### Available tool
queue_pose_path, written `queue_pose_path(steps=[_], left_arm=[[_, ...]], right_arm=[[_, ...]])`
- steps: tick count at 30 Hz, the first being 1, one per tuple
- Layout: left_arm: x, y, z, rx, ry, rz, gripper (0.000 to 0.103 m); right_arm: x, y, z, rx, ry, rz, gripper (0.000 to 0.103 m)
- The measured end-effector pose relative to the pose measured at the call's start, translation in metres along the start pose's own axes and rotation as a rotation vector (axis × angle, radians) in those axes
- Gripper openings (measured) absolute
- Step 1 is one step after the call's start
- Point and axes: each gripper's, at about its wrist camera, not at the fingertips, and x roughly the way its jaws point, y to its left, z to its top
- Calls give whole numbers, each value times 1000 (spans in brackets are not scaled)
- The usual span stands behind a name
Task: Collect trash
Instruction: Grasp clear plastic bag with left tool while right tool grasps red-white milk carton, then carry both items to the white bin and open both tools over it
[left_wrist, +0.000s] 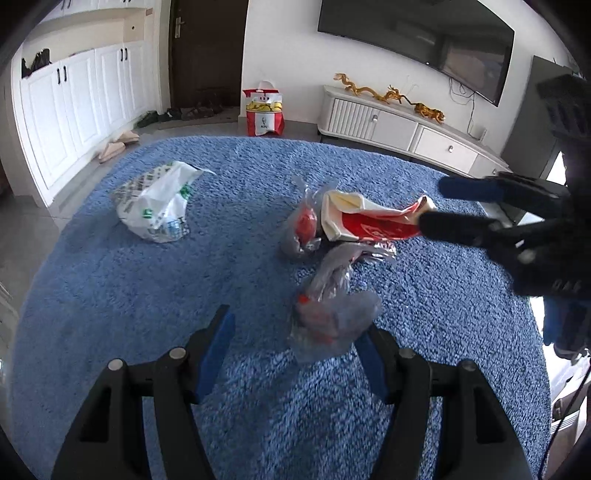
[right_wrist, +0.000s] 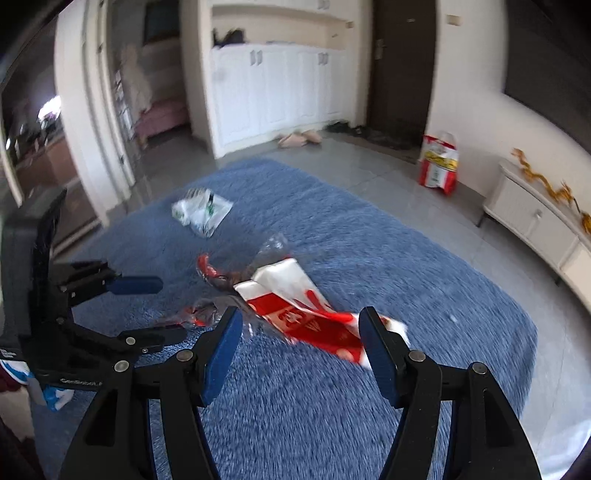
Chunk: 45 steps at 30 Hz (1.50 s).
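Three wrappers (left_wrist: 332, 321) clustered on rug (left_wrist: 147, 332); white bag (left_wrist: 155, 206) apart.

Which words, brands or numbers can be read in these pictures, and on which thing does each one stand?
"KFC": on the red and white bag standing on the floor by the wall.
Green print on the white plastic bag: too small to read.
White print on the red paper bag on the rug: blurred, unreadable.
Lettering on the left hand-held gripper body: blurred, unreadable.
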Motion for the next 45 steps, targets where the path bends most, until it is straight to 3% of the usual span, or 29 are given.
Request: queue_pose_path(steps=[7, 10, 11, 14, 18, 26, 31, 36, 45], left_arm=[[19, 9, 8, -37, 37, -75, 61], [22, 5, 9, -36, 37, -86, 61], [22, 4, 9, -30, 35, -90, 56], [23, -1, 8, -12, 42, -98, 38], [18, -4, 3, 1, 50, -113, 14], [-24, -25, -21, 63, 18, -172, 10], [-64, -35, -38, 66, -14, -207, 10], [-107, -43, -51, 75, -62, -161, 10], [-189, -68, -76, 133, -186, 15, 10]], right_arm=[[37, -3, 7, -25, 74, -22, 60], [44, -7, 7, -20, 97, -40, 44], [46, -9, 6, -13, 101, -38, 35], [44, -11, 1, 2, 97, -49, 30], [27, -13, -6, 23, 66, -92, 20], [-29, -17, -41, 150, -18, -109, 5], [-69, 2, -68, 211, -70, -78, 5], [-109, 25, -97, 264, -123, -43, 5], [-202, 50, -141, 336, -261, -41, 5]])
